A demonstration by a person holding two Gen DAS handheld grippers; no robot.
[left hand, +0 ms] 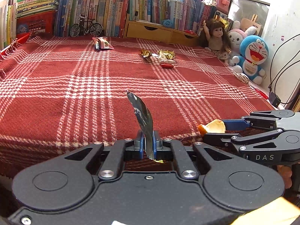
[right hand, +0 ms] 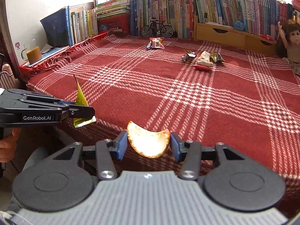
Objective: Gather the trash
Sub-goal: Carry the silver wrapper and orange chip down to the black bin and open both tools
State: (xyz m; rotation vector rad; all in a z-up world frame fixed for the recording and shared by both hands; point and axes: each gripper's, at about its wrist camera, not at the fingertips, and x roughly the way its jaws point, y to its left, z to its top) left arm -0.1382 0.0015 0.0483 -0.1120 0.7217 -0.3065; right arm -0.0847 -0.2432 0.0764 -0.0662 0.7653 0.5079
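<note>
Both hands loaded. Left hand-held gripper is clamped narrow on a foil wrapper that stands up from between the pads and curls forward; from the right wrist view the same wrapper shows a green-yellow printed face. Right hand-held gripper is held part-way apart, pinching an orange peel across its width, pale pith facing the camera; in the left wrist view the peel sits at the fingertips, just right of the left tool.

Both grippers sit at the near edge of the bench, which is covered with a red plaid cloth. No bin is visible in either frame, so I cannot say which way the drop-off lies.

Remaining trash, all well apart from both grippers, toward the far side:
- pink snack packet, far centre, just in front of the model bicycle, long axis running roughly away from the cameras.
- cluster at far right: crumpled gold wrapper, white wrapper with a small red piece touching its near end, second gold wrapper beside it.

Judgement: cluster lies forward-right, so nearer the right hand; the pink packet lies about straight ahead of the left. Neither can pick until its current load is dropped.
</note>
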